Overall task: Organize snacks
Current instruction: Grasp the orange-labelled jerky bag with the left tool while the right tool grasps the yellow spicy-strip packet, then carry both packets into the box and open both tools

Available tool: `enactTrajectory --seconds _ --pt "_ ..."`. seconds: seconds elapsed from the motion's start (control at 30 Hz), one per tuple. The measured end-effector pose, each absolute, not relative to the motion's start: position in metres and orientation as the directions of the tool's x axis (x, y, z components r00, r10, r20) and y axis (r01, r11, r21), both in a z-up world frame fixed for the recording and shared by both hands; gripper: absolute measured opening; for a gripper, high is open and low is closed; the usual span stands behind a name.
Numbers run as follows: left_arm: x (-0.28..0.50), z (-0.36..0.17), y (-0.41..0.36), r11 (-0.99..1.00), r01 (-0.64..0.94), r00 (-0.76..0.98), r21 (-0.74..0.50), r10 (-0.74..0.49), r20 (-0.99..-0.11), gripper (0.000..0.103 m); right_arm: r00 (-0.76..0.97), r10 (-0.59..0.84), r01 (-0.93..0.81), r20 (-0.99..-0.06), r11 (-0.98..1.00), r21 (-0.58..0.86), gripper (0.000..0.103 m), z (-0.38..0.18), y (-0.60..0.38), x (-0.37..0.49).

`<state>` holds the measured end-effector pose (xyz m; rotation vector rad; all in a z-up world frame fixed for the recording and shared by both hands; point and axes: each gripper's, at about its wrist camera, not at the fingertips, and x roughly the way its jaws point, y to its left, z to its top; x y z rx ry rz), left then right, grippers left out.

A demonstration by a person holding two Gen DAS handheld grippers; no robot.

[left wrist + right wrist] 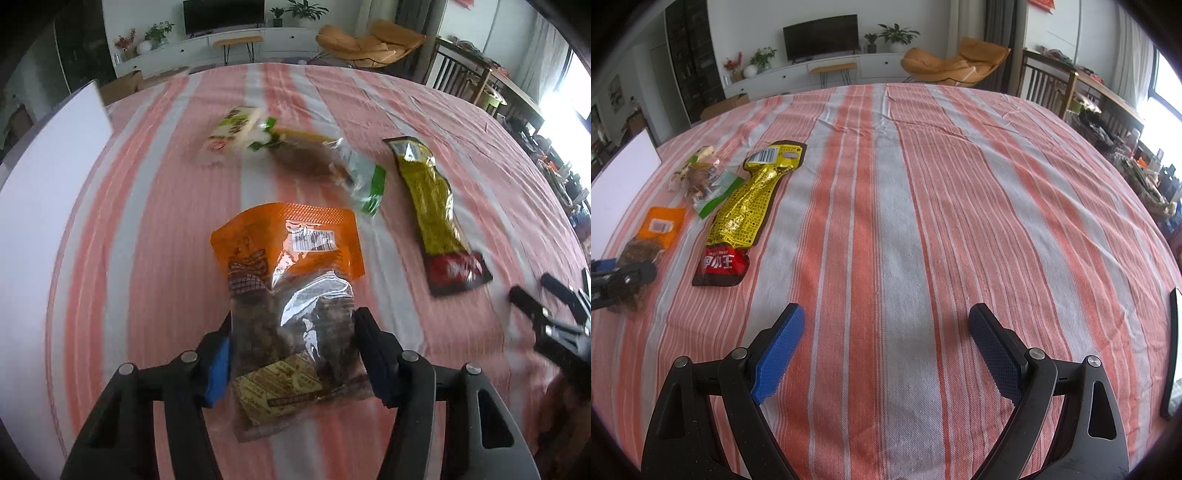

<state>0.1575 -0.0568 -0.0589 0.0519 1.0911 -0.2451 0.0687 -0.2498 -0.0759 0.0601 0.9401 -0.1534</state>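
Between the blue pads of the left gripper [293, 354], an orange-topped snack pouch [291, 295] with a clear window showing dark brown pieces is clenched by its lower half, its orange sealed end pointing away from the camera. A striped orange and grey tablecloth [905, 221] covers the counter beneath it. Just beyond the pouch, a green and clear packet of brown snacks [332, 162] lies blurred, and touching that packet's far end a white and green packet [232, 133] is seen, also blurred. Beside the pouch, on the side toward the right gripper, a long yellow foil packet with a red and brown end [437, 218] lies flat on the cloth. A white board [48, 177] stands on the pouch's other side, at the counter's edge. Well apart from the pouch, the right gripper [886, 347] is held released, its pads spread wide above bare cloth with nothing between them.
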Motion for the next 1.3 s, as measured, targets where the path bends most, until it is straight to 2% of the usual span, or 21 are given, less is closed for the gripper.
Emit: enactTrajectory --seconds 0.2,0.23,0.3,0.37,0.47,0.53,0.63,0.7,0.73,0.77,0.8,0.87,0.97,1.13,1.2,1.3 --pt "0.115 -0.05 -0.008 0.965 0.191 0.469 -0.178 -0.248 -0.848 0.059 0.57 -0.08 0.124 -0.818 0.992 -0.011 0.094 -0.075 -0.245 0.07" --pt "0.111 -0.048 -0.003 0.964 0.189 0.476 -0.186 -0.256 -0.841 0.059 0.548 -0.045 0.115 -0.836 0.993 0.023 0.092 -0.071 -0.243 0.074" --pt "0.099 -0.047 0.008 0.962 0.18 0.487 -0.207 -0.27 -0.831 0.059 0.564 0.084 0.117 -0.821 0.976 0.181 0.092 -0.054 -0.236 0.082" --pt "0.094 -0.048 0.013 0.96 0.17 0.485 -0.223 -0.279 -0.829 0.059 0.607 0.125 0.081 -0.784 0.973 0.218 0.093 -0.034 -0.212 0.093" --pt "0.088 -0.046 0.02 0.957 0.158 0.487 -0.241 -0.288 -0.824 0.059 0.605 0.075 -0.028 -0.793 0.997 0.073 0.093 -0.025 -0.154 0.132" --pt "0.081 -0.04 0.027 0.954 0.154 0.498 -0.257 -0.3 -0.814 0.059 0.508 0.03 -0.04 -0.861 0.999 0.011 0.092 -0.049 -0.129 0.162" --pt "0.069 -0.031 0.041 0.952 0.142 0.53 -0.27 -0.304 -0.791 0.059 0.452 -0.04 -0.017 -0.891 0.998 -0.054 0.091 -0.078 -0.112 0.178" --pt "0.064 -0.028 0.052 0.949 0.126 0.541 -0.289 -0.31 -0.782 0.059 0.489 -0.027 0.019 -0.872 1.0 -0.02 0.091 -0.081 -0.116 0.171" --pt "0.062 -0.028 0.055 0.947 0.119 0.544 -0.3 -0.314 -0.778 0.059 0.504 -0.022 0.03 -0.863 1.0 -0.008 0.083 -0.081 -0.119 0.166" --pt "0.061 -0.028 0.059 0.944 0.113 0.547 -0.31 -0.32 -0.773 0.059 0.513 -0.031 0.031 -0.858 0.999 -0.017 0.056 -0.08 -0.121 0.161" --pt "0.061 -0.029 0.061 0.941 0.109 0.549 -0.32 -0.326 -0.769 0.059 0.526 -0.029 0.027 -0.85 0.999 -0.018 0.049 -0.077 -0.124 0.156" --pt "0.059 -0.03 0.062 0.936 0.107 0.55 -0.337 -0.338 -0.764 0.059 0.506 0.013 0.042 -0.863 0.998 0.04 0.043 -0.074 -0.139 0.149" --pt "0.056 -0.028 0.064 0.924 0.116 0.553 -0.363 -0.364 -0.749 0.059 0.514 0.111 0.095 -0.85 0.978 0.185 0.042 -0.068 -0.171 0.138" --pt "0.054 -0.017 0.067 0.901 0.13 0.562 -0.414 -0.411 -0.718 0.059 0.582 0.395 0.153 -0.71 0.805 0.573 0.042 -0.053 -0.215 0.107" --pt "0.052 -0.004 0.075 0.883 0.131 0.58 -0.45 -0.437 -0.687 0.059 0.598 0.459 0.132 -0.657 0.752 0.646 0.042 -0.041 -0.213 0.101" --pt "0.048 0.02 0.098 0.864 0.121 0.635 -0.489 -0.446 -0.631 0.059 0.591 0.523 0.045 -0.614 0.739 0.673 0.042 -0.013 -0.182 0.102"
